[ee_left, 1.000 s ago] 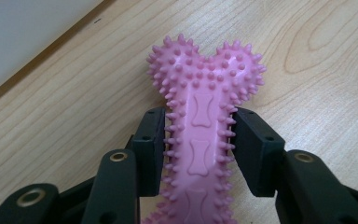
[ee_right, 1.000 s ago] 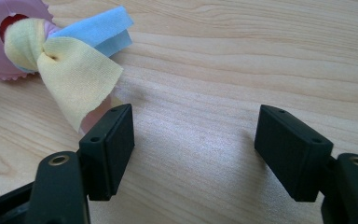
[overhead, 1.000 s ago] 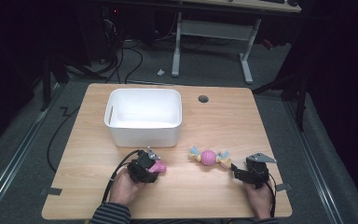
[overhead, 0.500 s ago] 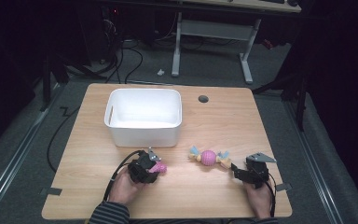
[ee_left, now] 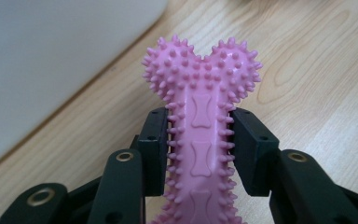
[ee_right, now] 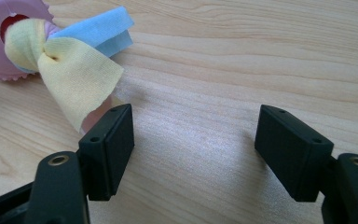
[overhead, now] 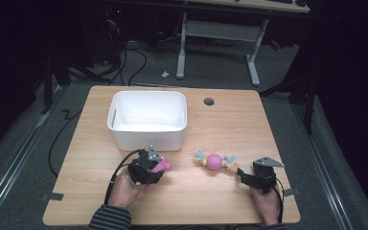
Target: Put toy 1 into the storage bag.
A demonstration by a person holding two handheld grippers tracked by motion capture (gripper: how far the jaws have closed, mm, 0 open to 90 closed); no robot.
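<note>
While the left gripper clenches a spiky pink rubber bone between its jaws, small bone shapes embossed along its shaft and no lettering, the right gripper gapes, a knotted cloth toy just past its left jaw.

High view: you look forward and down from above your side of the table, far enough to take in all of it.
Left gripper view: you look close along the jaws at the pink spiked bone, white tub upper left.
Right gripper view: close over bare wood, the ball-and-cloth toy upper left.
Shared: the bone, the toy and the tabletop.
</note>
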